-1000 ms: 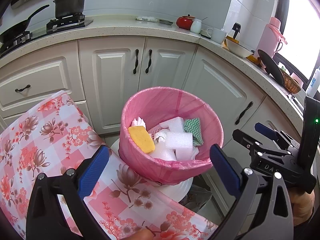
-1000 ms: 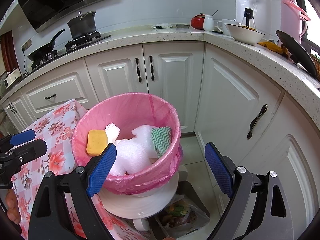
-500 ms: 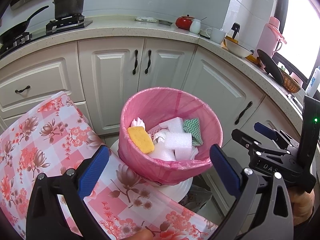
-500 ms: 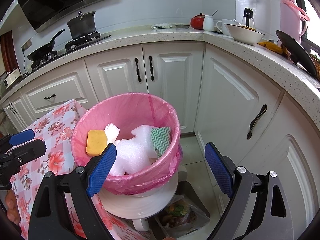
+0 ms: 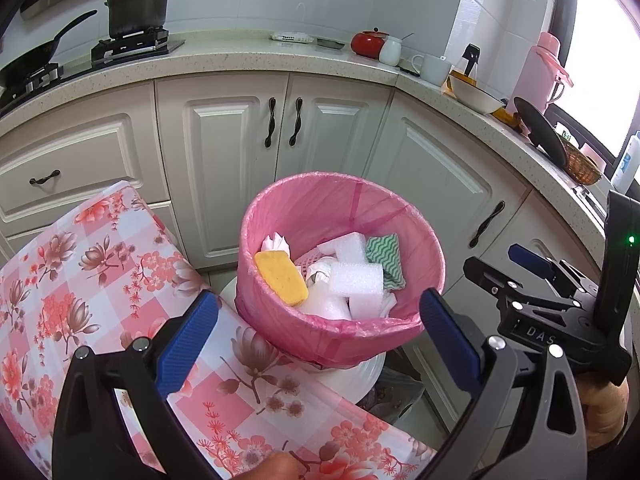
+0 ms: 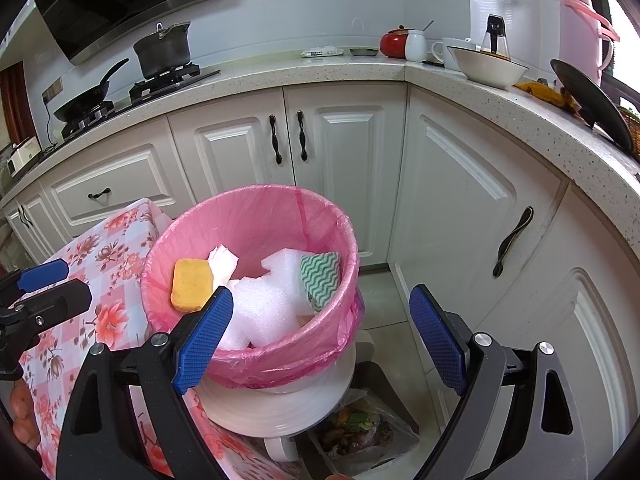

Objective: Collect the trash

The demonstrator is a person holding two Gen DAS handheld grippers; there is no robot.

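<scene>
A white bin lined with a pink bag point(image 5: 412, 236) point(image 6: 256, 216) stands beside the flowered table. In it lie a yellow sponge point(image 5: 281, 277) point(image 6: 191, 285), white foam blocks point(image 5: 355, 278) point(image 6: 264, 304), a green wavy cloth point(image 5: 386, 254) point(image 6: 321, 278) and crumpled white paper point(image 5: 276, 243). My left gripper point(image 5: 318, 338) is open and empty, over the table edge just short of the bin. My right gripper point(image 6: 320, 338) is open and empty, close above the bin's near rim; it also shows in the left wrist view point(image 5: 520, 268).
The pink flowered tablecloth point(image 5: 80, 280) covers the table at left. White cabinets point(image 6: 344, 152) and an L-shaped counter with pot point(image 6: 162, 50), pan, bowl point(image 6: 486, 66) and pink flask point(image 6: 580, 24) lie behind. A bag of food scraps point(image 6: 356, 428) sits on the floor under the bin.
</scene>
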